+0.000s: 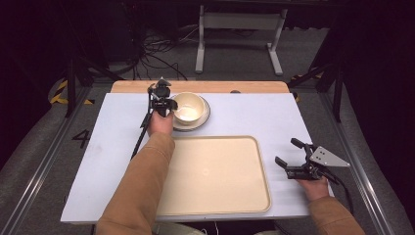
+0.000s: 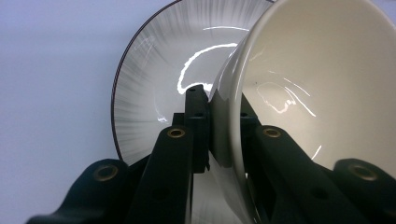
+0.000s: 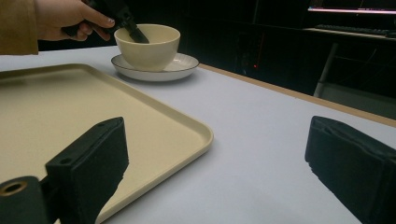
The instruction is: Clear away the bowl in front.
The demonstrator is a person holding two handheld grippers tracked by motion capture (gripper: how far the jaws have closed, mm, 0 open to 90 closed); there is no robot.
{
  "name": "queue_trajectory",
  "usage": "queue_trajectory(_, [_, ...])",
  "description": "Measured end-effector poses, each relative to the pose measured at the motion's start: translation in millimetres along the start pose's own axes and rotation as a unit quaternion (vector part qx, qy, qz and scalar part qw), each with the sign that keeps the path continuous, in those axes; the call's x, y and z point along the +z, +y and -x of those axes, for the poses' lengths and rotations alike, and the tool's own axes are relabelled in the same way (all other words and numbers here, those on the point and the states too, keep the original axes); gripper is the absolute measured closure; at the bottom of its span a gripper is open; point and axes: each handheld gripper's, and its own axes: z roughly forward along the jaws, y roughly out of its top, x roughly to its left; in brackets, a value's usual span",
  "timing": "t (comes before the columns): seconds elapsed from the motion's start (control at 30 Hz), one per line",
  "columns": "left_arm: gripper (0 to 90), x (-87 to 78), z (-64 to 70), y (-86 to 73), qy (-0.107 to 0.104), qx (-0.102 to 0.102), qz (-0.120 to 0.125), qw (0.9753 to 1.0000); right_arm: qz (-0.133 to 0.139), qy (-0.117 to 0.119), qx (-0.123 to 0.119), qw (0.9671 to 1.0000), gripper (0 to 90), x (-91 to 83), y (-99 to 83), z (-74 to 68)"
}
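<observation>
1. High view: the table (image 1: 235,117) is the biggest thing, a white top with a wooden strip along its far edge; everything else sits on it.
2. Next is the tray (image 1: 215,196), a cream rectangle with rounded corners and a raised rim. It lies on the near half of the table, between the 2 forearms. In the right gripper view its corner (image 3: 201,135) sits just beside the near jaw.
3. A tan sleeve (image 1: 142,181) crosses the tray's left edge, reaching toward the far left part of the table.
4. The plate (image 1: 205,120) lies just beyond the tray's far edge, left of centre. It is white with a dark rim line and grey streaks, seen close in the left gripper view (image 2: 154,70).
5. The bowl (image 1: 188,107) stands on the plate, cream and upright. In the left gripper view its wall (image 2: 327,79) runs between the jaws.
6. The right gripper (image 1: 289,152) is held right of the tray, well apart from the bowl. Its jaws are spread wide with bare table between them (image 3: 215,154).
7. The left gripper (image 1: 169,105) is at the bowl's left rim. 1 jaw is inside the bowl and 1 outside, clenched on the wall (image 2: 219,126). The right gripper view shows a jaw dipping inside the bowl (image 3: 135,32).
</observation>
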Motion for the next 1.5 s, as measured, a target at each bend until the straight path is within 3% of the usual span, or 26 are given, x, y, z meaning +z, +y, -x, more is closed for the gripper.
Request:
queue_trajectory(0.17, [82.6, -10.3, 2.6, 3.3, 0.002, 0.013, 0.009, 0.9999, 0.001, 0.001, 0.000, 1.0000, 6.2, 0.2, -0.1, 0.0])
queue_trajectory(0.37, [82.7, -19.1, 2.2, 5.3, 0.000, 0.013, 0.014, 0.9998, 0.000, 0.000, 0.000, 1.0000, 6.2, 0.1, 0.0, 0.0])
queue_trajectory(0.63, [82.6, -35.0, 1.4, 10.0, 0.012, 0.025, 0.022, 0.9994, 0.000, 0.000, 0.001, 1.0000, 6.2, 0.2, 0.0, 0.0])
queue_trajectory(1.1, [82.7, -50.1, 6.3, 13.5, 0.001, 0.037, 0.026, 0.9990, 0.000, -0.001, 0.000, 1.0000, 6.2, 0.1, 0.0, 0.2])
queue_trajectory(1.23, [82.6, -54.7, 7.9, 12.4, -0.005, 0.048, 0.023, 0.9986, 0.001, 0.000, 0.000, 1.0000, 6.2, 0.1, 0.0, 0.2])
queue_trajectory(1.33, [82.6, -58.5, 8.4, 10.7, -0.006, 0.068, 0.018, 0.9975, 0.001, 0.000, 0.000, 1.0000, 6.2, 0.1, 0.0, 0.2])
queue_trajectory(1.5, [82.6, -66.7, 5.9, 5.5, -0.016, 0.079, 0.009, 0.9967, 0.000, -0.001, 0.001, 1.0000, 6.2, 0.1, 0.0, 0.1])
